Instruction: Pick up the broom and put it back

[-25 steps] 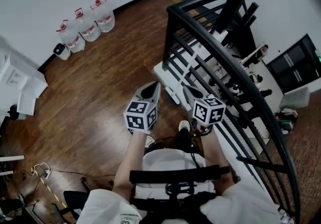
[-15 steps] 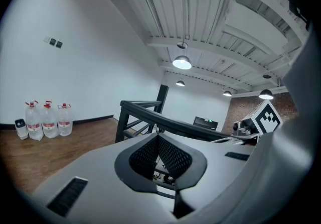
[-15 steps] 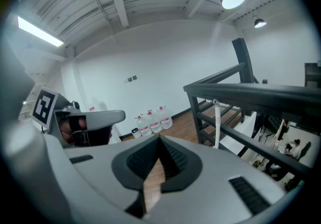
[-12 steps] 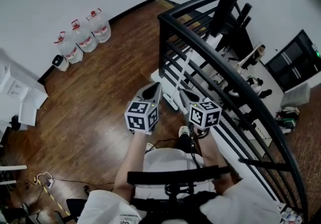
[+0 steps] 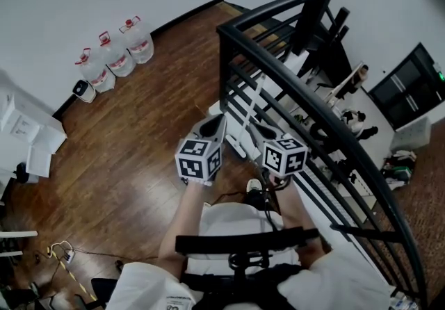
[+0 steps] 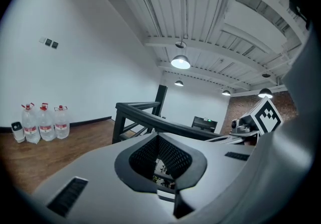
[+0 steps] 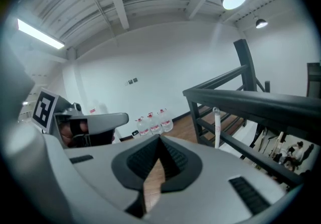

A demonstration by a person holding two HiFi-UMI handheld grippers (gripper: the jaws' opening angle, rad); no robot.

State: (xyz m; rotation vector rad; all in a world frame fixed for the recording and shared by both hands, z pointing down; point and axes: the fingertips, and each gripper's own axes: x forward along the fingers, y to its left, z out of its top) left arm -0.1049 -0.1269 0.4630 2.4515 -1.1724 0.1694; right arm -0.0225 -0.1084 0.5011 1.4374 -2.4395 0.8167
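A broom with a thin white handle (image 5: 252,110) leans against the black railing (image 5: 278,58), its pale head (image 5: 235,136) on the wooden floor; the right gripper view shows the handle (image 7: 216,128) upright against a rail post. My left gripper (image 5: 217,121) points toward the broom head, a short way from it, jaws shut and empty (image 6: 159,135). My right gripper (image 5: 254,126) is beside it, close to the lower handle, its jaws meeting at the tip (image 7: 160,138) with nothing held.
Three large water bottles (image 5: 111,51) and a small white device (image 5: 83,90) stand by the far wall. White boxes (image 5: 24,128) sit at the left, and cables (image 5: 62,238) lie on the floor. Beyond the railing are desks with equipment (image 5: 348,117).
Both grippers have drifted slightly forward toward the railing and broom, and the head view has shifted with them. Both pairs of jaws stay shut.
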